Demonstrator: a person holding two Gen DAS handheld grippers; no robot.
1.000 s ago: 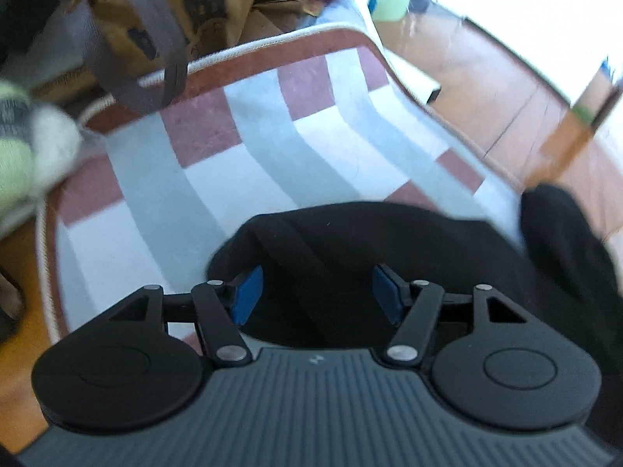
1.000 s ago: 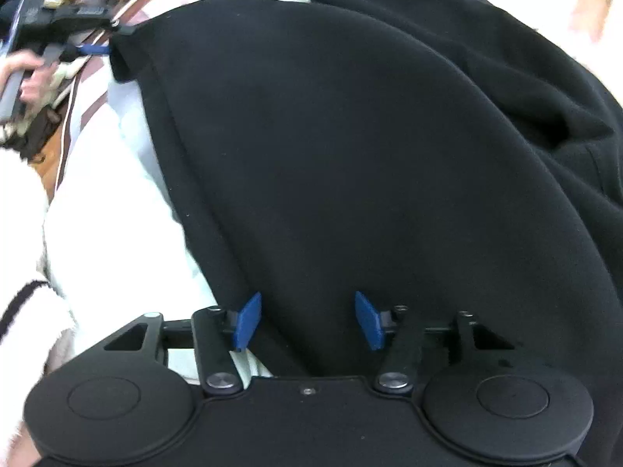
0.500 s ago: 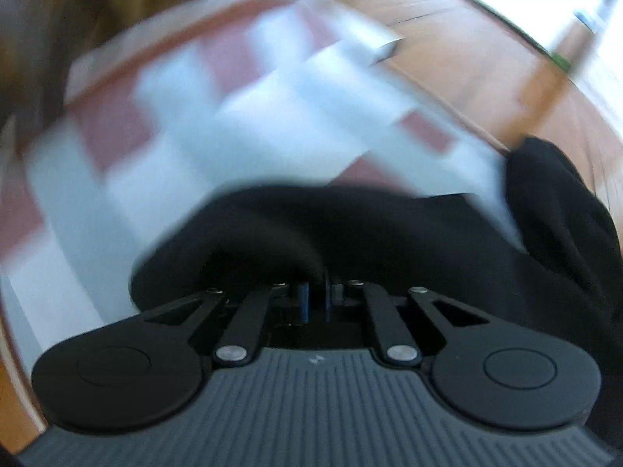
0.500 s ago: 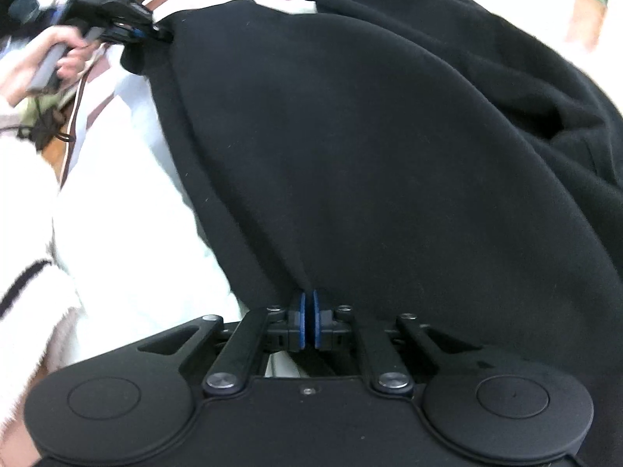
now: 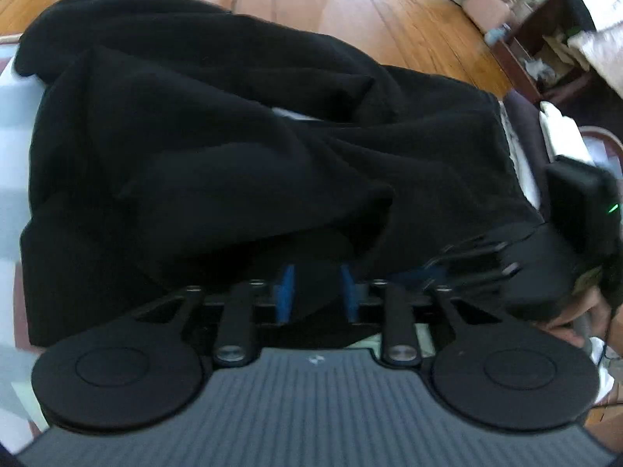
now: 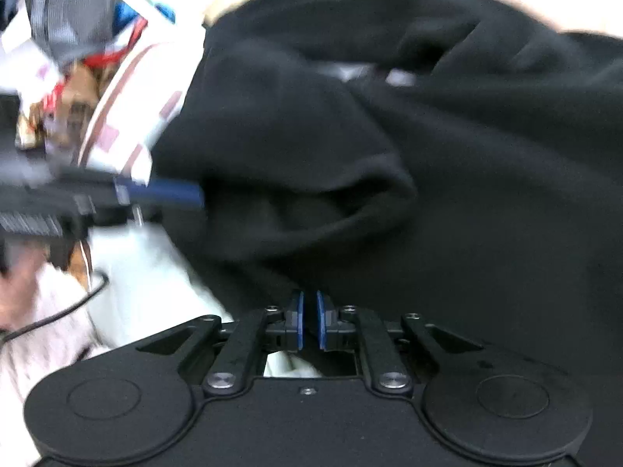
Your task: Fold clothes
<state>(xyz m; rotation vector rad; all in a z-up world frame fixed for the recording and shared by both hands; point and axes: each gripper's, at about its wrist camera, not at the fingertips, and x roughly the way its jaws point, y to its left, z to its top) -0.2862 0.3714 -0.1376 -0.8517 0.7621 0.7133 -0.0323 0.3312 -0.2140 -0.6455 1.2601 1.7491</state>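
A black garment (image 5: 233,148) lies bunched and folded over on a striped cloth surface (image 5: 7,210); it fills most of the right wrist view (image 6: 428,155). My left gripper (image 5: 316,292) has its blue pads partly apart with a fold of the black fabric between them. My right gripper (image 6: 308,321) is almost shut, its blue pads pinching the garment's near edge. The right gripper also shows at the right of the left wrist view (image 5: 506,257), and the left gripper at the left of the right wrist view (image 6: 163,192), both at the fabric.
Wooden floor (image 5: 350,7) lies beyond the garment, with dark shelving (image 5: 545,46) at the far right. A brown paper bag and clutter (image 6: 74,89) sit past the striped cloth's (image 6: 124,144) far edge. White fabric (image 6: 148,272) lies under the garment's near side.
Both grippers carried the garment's edge across, folding it over itself. The left gripper, shut half a second ago, has its pads partly apart now. The right gripper closed on the fabric and stays shut.
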